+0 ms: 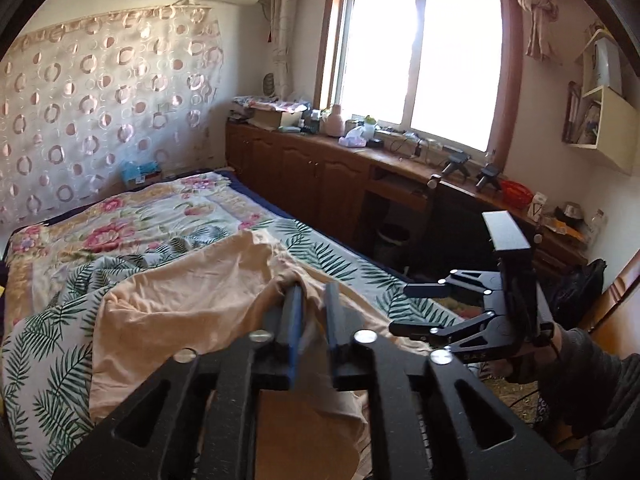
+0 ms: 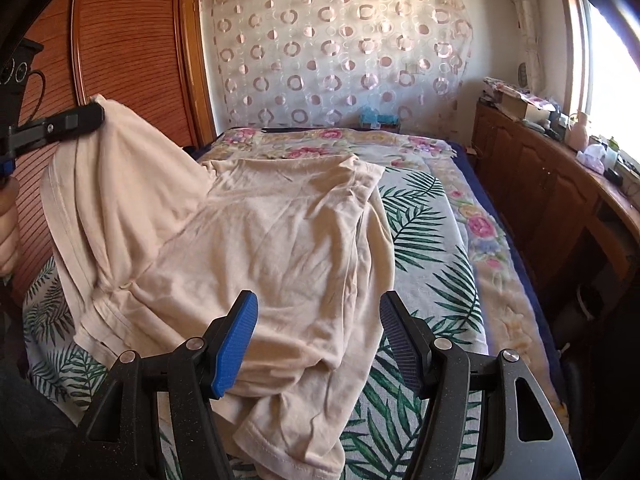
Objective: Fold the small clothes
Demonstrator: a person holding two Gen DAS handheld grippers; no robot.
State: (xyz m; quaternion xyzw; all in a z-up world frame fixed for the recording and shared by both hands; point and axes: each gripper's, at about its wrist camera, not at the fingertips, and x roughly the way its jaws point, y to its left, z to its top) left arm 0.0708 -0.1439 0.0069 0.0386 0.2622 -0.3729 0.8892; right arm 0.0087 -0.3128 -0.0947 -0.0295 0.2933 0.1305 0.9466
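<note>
A peach T-shirt (image 2: 280,240) lies rumpled on the bed over the leaf-print sheet (image 2: 432,248). My left gripper (image 1: 314,300) is shut on a fold of the T-shirt (image 1: 192,300) and lifts that side up. In the right wrist view the left gripper (image 2: 94,116) shows at the far left with the cloth hanging from it. My right gripper (image 2: 318,328) is open and empty, its blue pads (image 2: 236,344) spread above the shirt's near edge. It also shows in the left wrist view (image 1: 404,308), open, to the right of the shirt.
A floral quilt (image 1: 132,216) covers the far part of the bed. A wooden cabinet (image 1: 320,176) with clutter runs along the window side. A wooden wardrobe (image 2: 132,60) stands on the other side. A dark gap (image 1: 392,240) separates bed and cabinet.
</note>
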